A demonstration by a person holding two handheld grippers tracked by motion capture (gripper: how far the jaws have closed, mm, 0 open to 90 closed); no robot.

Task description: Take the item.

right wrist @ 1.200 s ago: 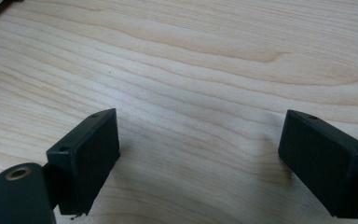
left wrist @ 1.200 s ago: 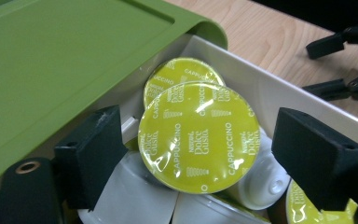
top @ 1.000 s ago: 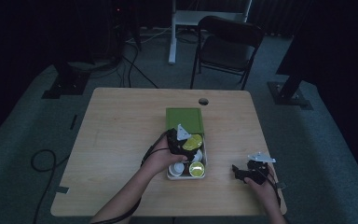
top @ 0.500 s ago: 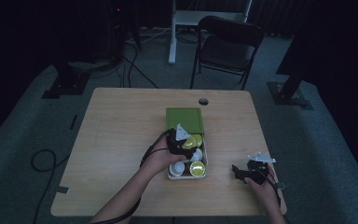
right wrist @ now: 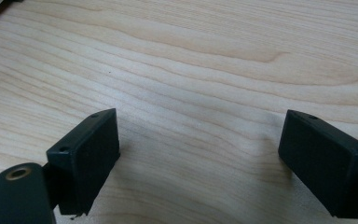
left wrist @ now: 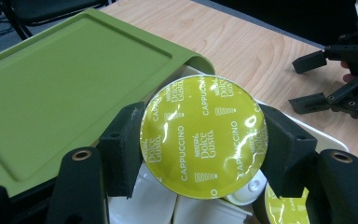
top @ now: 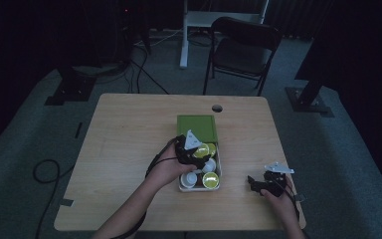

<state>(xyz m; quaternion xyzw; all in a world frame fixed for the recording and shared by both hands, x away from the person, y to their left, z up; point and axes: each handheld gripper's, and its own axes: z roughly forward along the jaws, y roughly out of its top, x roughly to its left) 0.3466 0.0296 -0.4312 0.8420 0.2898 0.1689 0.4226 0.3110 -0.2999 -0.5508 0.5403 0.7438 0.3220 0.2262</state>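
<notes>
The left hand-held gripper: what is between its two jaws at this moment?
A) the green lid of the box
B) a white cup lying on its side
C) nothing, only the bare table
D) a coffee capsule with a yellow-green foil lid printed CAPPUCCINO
D: in the left gripper view, the left hand-held gripper presses both pads on the rim of the coffee capsule.
</notes>
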